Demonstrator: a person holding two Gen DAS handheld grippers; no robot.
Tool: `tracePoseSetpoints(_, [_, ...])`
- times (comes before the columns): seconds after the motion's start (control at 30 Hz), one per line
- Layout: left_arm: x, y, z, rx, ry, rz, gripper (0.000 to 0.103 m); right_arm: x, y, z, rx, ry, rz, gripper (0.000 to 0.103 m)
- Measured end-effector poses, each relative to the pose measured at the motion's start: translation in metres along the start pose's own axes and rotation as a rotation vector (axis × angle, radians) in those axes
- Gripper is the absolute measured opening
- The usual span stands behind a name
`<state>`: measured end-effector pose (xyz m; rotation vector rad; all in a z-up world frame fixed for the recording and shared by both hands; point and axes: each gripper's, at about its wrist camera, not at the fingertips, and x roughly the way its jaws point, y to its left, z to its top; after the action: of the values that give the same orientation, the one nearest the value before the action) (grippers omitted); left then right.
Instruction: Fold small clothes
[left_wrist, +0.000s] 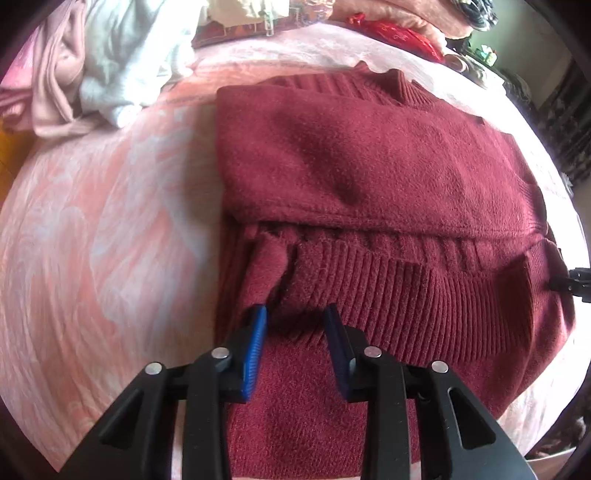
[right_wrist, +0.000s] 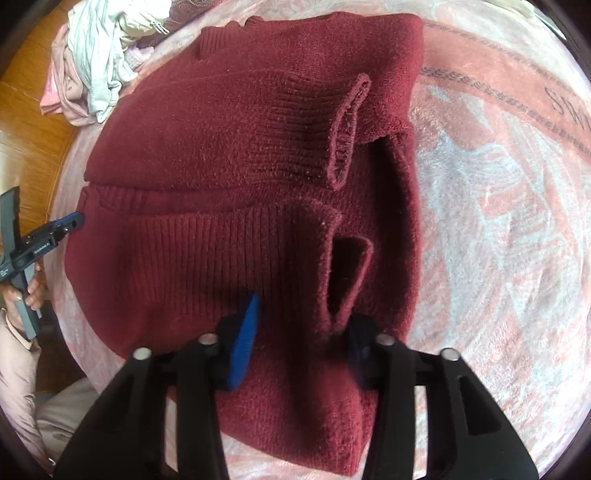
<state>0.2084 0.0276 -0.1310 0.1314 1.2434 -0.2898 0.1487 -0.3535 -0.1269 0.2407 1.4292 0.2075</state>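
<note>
LEFT WRIST: sweater (left_wrist: 369, 166) folded on bed (left_wrist: 92, 240), 12 o'clock of left gripper (left_wrist: 297, 314); fingers part-open over hem, gripping nothing | RIGHT WRIST: right gripper (right_wrist: 295, 314) fingers part-open astride cuff (right_wrist: 347, 273), 12 o'clock | HANDLING: soft, thick, floppy; judged best pinched at ribbed hem.

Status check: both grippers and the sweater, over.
Left gripper and right gripper open, fingers apart just above the folded maroon sweater, gripping nothing. Pile of pale clothes off to the side, clear.

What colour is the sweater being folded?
Dark red (maroon) sweater, solid with ribbed cuffs and hem; clearest in the right wrist view.
</note>
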Motion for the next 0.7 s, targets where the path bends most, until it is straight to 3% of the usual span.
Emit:
tracePoseSetpoints(0.03, [0.001, -0.001, 0.001, -0.001, -0.001, 0.002, 0.033, -0.001, -0.001, 0.000, 0.007, -0.001, 0.011, 0.020])
tracePoseSetpoints(0.07, [0.001, 0.000, 0.002, -0.008, 0.001, -0.004, 0.026, -0.003, -0.005, 0.001, 0.030, -0.005, 0.051, 0.014])
tracePoseSetpoints(0.13, [-0.008, 0.005, 0.006, -0.041, -0.014, -0.055, 0.022, -0.009, -0.011, 0.001, 0.058, -0.018, 0.077, 0.011])
tracePoseSetpoints(0.2, [-0.024, 0.012, 0.011, -0.062, -0.038, -0.083, 0.036, -0.010, -0.013, 0.000, 0.056, -0.019, 0.079, 0.011])
tracePoseSetpoints(0.23, [-0.033, 0.015, 0.014, -0.063, -0.061, -0.085, 0.056, -0.009, -0.014, 0.000, 0.058, -0.017, 0.080, 0.011])
tracePoseSetpoints(0.27, [-0.041, 0.017, 0.014, -0.059, -0.093, -0.078, 0.067, -0.008, -0.016, 0.000, 0.068, -0.014, 0.082, 0.011])
tracePoseSetpoints(0.33, [-0.048, 0.020, 0.015, -0.040, -0.121, -0.062, 0.070, -0.007, -0.018, 0.000, 0.075, -0.011, 0.080, 0.012])
tracePoseSetpoints(0.53, [-0.021, 0.017, 0.009, -0.007, -0.048, -0.010, 0.070, -0.005, -0.017, 0.002, 0.078, -0.008, 0.072, 0.014])
tracePoseSetpoints(0.6, [-0.011, 0.011, 0.006, 0.018, -0.028, 0.011, 0.068, -0.004, -0.018, 0.002, 0.080, -0.007, 0.072, 0.015])
tracePoseSetpoints(0.63, [-0.006, 0.009, 0.005, 0.029, -0.015, 0.016, 0.057, -0.004, -0.018, 0.002, 0.079, -0.006, 0.071, 0.015])
tracePoseSetpoints(0.67, [0.000, 0.007, 0.002, 0.037, 0.004, 0.015, 0.031, -0.004, -0.018, 0.002, 0.078, -0.006, 0.071, 0.015])
tracePoseSetpoints(0.7, [0.004, 0.007, 0.001, 0.036, 0.024, 0.013, 0.021, -0.004, -0.018, 0.002, 0.077, -0.007, 0.072, 0.015])
